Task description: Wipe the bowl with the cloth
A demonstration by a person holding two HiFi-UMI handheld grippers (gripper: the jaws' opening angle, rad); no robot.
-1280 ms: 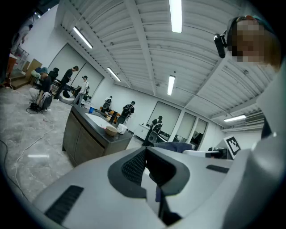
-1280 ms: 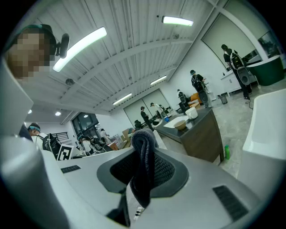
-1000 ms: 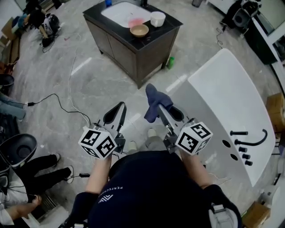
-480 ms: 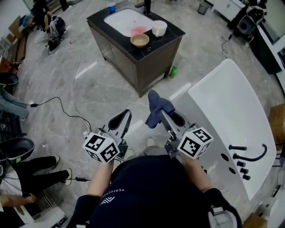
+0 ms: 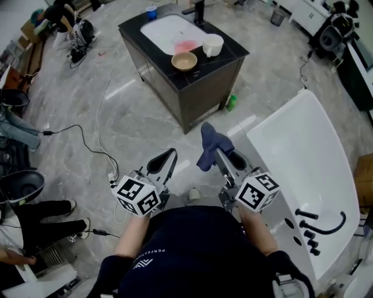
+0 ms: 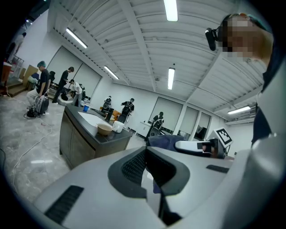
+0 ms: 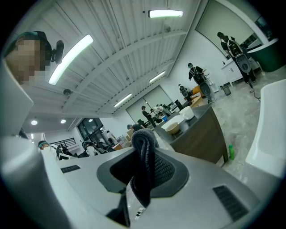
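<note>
Two hand-held claws are in play, each with one cube of square black-and-white markers at its back. The left claw (image 6: 145,154) is closed on nothing, its jaws meeting edge to edge. The right claw (image 7: 144,157) is clamped on the one dark blue cloth (image 5: 209,143), which bunches up over the jaw tips and hangs down on the left of them.

The single tan round bowl (image 5: 184,60) is well apart from the cloth, far across the grey marble floor (image 5: 111,122). It sits on the near right part of the dark cabinet desk (image 5: 213,87), just beside the white basin (image 5: 165,28) sunk in the desk's top (a pink smear lies in the basin). One white cup (image 5: 213,44) stands right of the bowl, close by it, and one blue cup (image 5: 151,11) stands at the desk's far edge. One green bottle (image 5: 232,103) is on the floor by the desk's right corner.

A long white bathtub (image 5: 303,145) fills the right side, near the right claw.

White lettering crosses the person's dark top (image 5: 192,250), but I can't read it surely from here.
</note>
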